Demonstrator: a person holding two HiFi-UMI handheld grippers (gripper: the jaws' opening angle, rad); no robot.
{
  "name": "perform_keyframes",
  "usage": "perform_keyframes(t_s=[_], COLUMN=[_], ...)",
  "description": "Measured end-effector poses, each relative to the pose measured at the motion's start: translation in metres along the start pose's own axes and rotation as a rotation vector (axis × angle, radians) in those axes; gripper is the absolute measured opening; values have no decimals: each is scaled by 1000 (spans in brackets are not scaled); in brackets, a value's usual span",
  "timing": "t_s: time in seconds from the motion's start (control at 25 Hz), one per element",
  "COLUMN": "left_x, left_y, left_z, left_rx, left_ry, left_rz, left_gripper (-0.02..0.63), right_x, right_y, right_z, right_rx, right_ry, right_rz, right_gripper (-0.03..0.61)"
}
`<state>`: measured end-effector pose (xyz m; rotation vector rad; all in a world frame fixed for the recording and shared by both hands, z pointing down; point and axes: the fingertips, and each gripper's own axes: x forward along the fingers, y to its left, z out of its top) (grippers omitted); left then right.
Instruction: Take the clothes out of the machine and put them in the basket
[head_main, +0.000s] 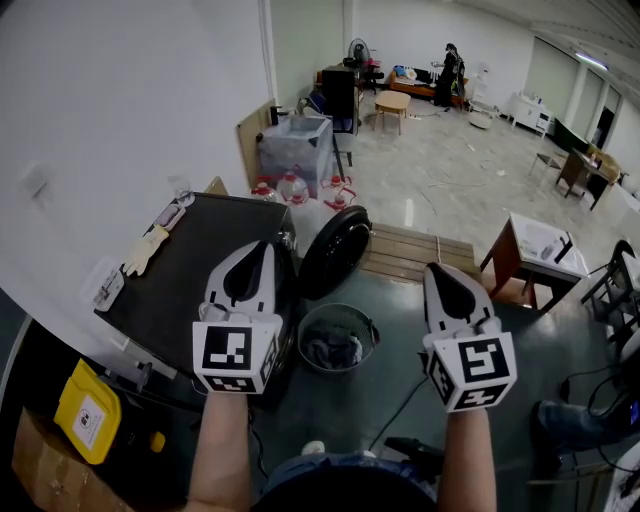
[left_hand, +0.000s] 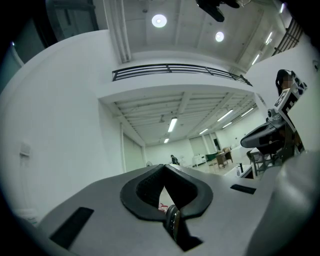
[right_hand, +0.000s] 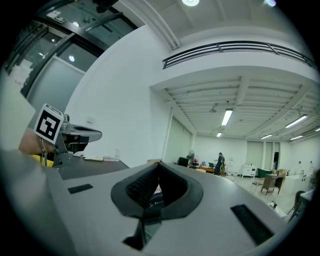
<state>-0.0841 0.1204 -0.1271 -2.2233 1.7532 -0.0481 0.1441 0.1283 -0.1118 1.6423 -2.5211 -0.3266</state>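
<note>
The black washing machine (head_main: 190, 275) stands at the left, its round door (head_main: 335, 250) swung open. On the floor beside the door sits a grey round basket (head_main: 308, 330) with dark clothes (head_main: 335, 350) in it. My left gripper (head_main: 255, 250) is held level above the machine's front edge, jaws shut with nothing between them. My right gripper (head_main: 437, 270) hovers to the right of the basket, also shut and empty. The left gripper (left_hand: 164, 169) and the right gripper (right_hand: 159, 167) both look out across the room. The drum's inside is hidden.
A pair of pale gloves (head_main: 145, 250) lies on the machine's top. A yellow container (head_main: 88, 410) stands at the lower left. Behind the machine are a clear plastic bin (head_main: 295, 150), a wooden pallet (head_main: 410, 250) and, at the right, a small table (head_main: 540, 245).
</note>
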Motion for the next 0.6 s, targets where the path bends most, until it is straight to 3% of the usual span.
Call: perform_keyframes(t_s=[0.6], left_x=[7], left_y=[8], left_z=[10], left_rx=[40], left_ry=[-5], left_rz=[7], left_gripper=[2], right_x=[3], right_y=[-4], right_z=[20], right_rx=[-44], right_ry=[-32], right_rz=[-3], right_gripper=[0])
